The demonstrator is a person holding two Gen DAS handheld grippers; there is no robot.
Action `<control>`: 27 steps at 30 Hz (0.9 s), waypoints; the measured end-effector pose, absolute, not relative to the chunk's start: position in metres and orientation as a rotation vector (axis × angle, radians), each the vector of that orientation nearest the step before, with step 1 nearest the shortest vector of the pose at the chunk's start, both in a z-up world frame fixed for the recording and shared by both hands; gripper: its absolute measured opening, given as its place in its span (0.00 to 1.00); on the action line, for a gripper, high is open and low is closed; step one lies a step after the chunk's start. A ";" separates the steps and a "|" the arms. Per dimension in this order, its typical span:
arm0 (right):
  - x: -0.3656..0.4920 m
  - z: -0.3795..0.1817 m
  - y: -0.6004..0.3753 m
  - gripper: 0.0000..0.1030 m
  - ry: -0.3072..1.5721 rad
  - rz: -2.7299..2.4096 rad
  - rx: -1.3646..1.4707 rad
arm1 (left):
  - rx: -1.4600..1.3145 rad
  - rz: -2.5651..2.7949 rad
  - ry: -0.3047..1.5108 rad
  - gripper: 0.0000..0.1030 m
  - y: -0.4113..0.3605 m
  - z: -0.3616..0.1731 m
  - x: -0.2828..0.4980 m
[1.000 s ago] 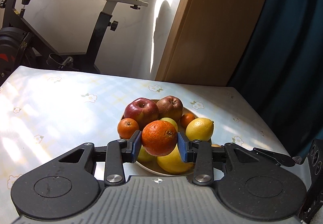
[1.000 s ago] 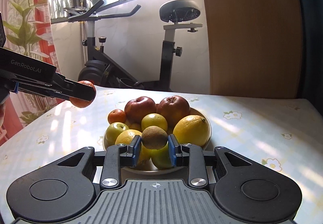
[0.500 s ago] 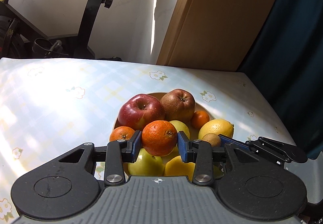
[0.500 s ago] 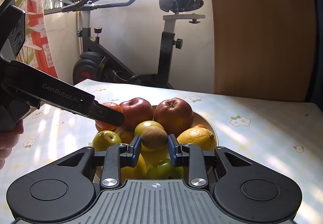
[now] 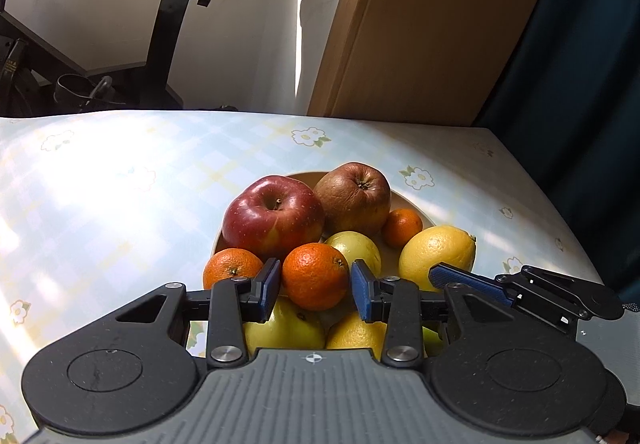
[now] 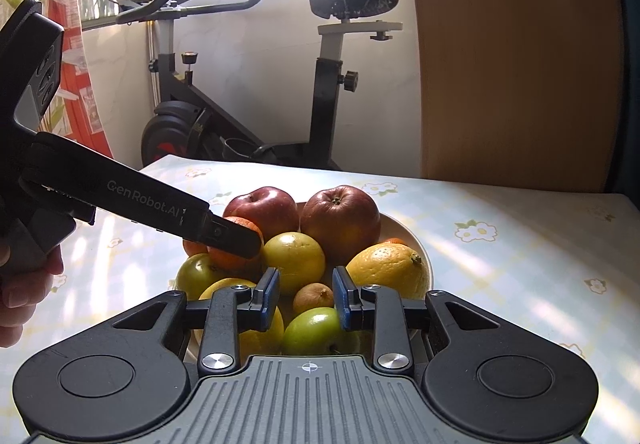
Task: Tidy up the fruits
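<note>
The left tongs [image 5: 313, 271] are clamped on a small orange [image 5: 315, 284], 1 blue pad on each side of it, holding it just above the heaped fruit in the pale bowl [image 5: 405, 199] on the flower-printed counter [image 5: 120, 183]. From the right wrist view that orange shows partly behind the dark left finger, over a yellow-green fruit [image 6: 294, 258] at the left of the pile. The right tongs [image 6: 306, 286] are drawn narrow. The brown kiwi [image 6: 313, 296] sits low in the gap beyond their pads, resting on a green apple [image 6: 316, 330] in the bowl. It lies close against the right pad with a slit of space at the left pad, so it does not look pinched. In the bowl 2 red apples [image 5: 272, 217] stand at the back, a lemon [image 5: 438, 252] lies at the right, and 2 more small oranges lie among the yellow fruit. A hand [image 6: 24, 284] grips the left tool's handle at the picture's left edge. An exercise bike [image 6: 332, 83] stands behind the counter.
</note>
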State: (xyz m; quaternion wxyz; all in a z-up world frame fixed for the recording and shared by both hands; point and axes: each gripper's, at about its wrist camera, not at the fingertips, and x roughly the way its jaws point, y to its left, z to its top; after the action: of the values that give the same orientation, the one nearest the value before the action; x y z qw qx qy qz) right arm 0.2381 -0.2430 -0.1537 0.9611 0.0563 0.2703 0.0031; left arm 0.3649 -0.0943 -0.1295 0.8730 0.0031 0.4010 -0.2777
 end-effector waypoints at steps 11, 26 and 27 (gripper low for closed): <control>0.226 -0.146 -0.246 0.31 0.531 -0.038 0.141 | 0.011 -0.552 0.800 0.59 -0.084 -0.116 0.353; 0.191 -0.101 -0.247 0.63 0.468 -0.178 0.143 | 0.107 -0.445 0.625 0.85 -0.052 -0.070 0.304; 0.188 -0.097 -0.245 0.66 0.459 -0.181 0.135 | 0.102 -0.444 0.621 0.86 -0.049 -0.067 0.301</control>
State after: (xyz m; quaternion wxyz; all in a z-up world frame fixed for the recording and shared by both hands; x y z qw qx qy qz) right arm 0.1878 -0.2452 -0.0968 0.9674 0.0666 0.2272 -0.0894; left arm 0.3006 -0.0491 -0.0665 0.9267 0.0497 0.3031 -0.2164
